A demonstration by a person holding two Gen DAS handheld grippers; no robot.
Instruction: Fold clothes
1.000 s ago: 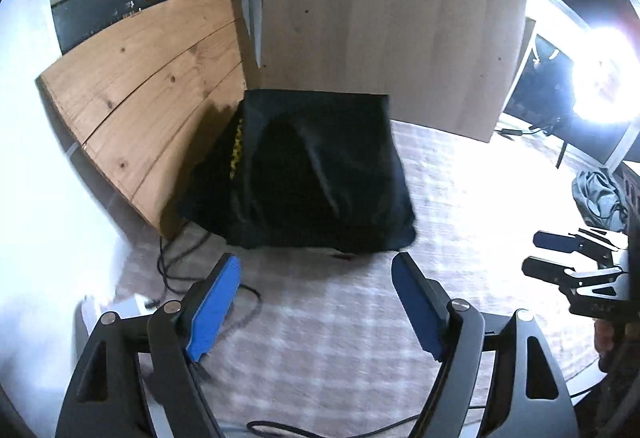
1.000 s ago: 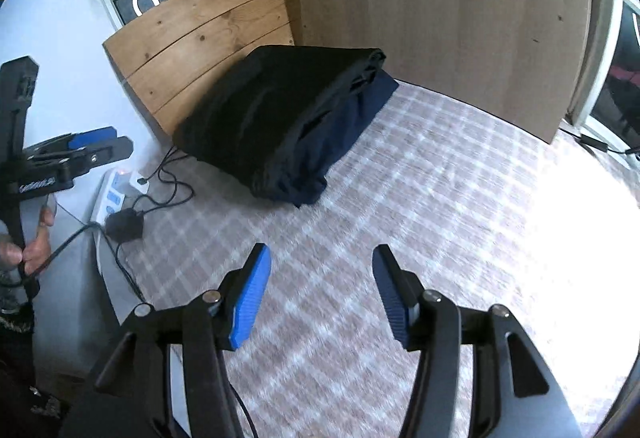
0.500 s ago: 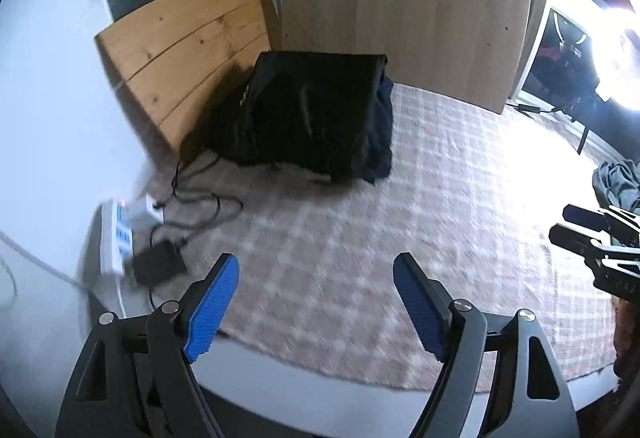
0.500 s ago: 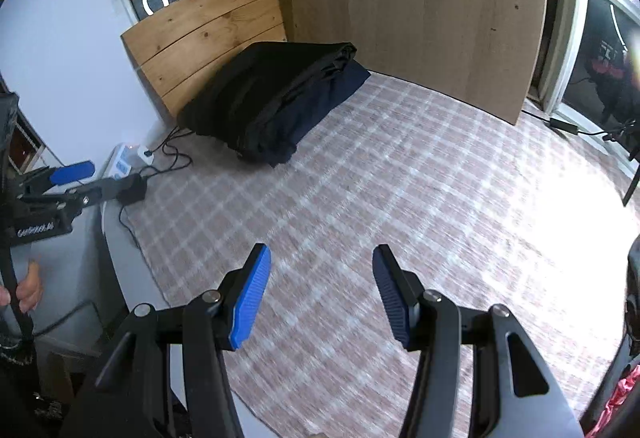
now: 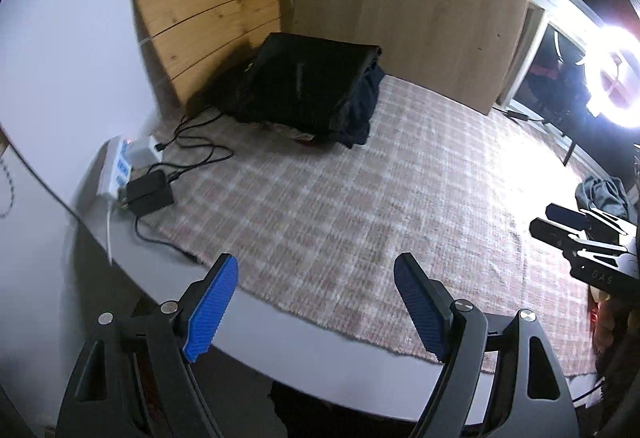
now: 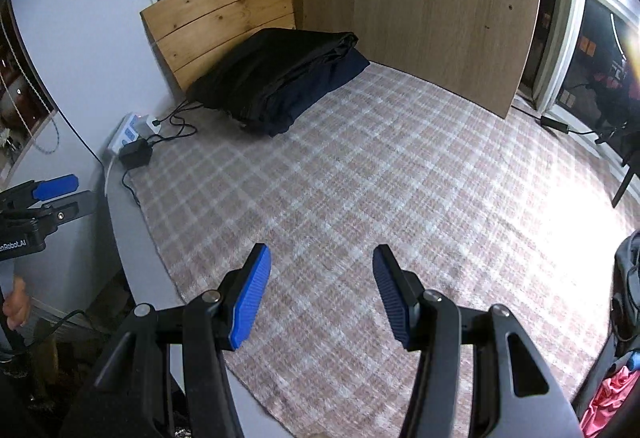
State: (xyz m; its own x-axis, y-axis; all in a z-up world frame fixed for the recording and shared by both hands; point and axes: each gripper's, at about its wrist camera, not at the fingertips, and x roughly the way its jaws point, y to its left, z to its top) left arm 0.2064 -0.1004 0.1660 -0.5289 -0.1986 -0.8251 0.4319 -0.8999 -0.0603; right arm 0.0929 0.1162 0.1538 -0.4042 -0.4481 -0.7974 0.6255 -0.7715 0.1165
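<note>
Checked rug (image 6: 360, 174) bears folded clothes (image 6: 276, 78), seemingly well beyond both empty jaws.

I'm in a home room: a plaid blanket (image 6: 360, 178) covers the surface, wooden boards (image 6: 224, 26) lean against the window wall at eleven o'clock, a power strip (image 5: 116, 166) at nine.

One stack of folded dark clothes (image 5: 312, 86), two wooden boards (image 5: 208, 26), one power strip (image 5: 116, 168).

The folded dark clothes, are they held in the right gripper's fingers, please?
No, the folded dark clothes lie far back on the checked cloth, away from the open, empty right gripper.
</note>
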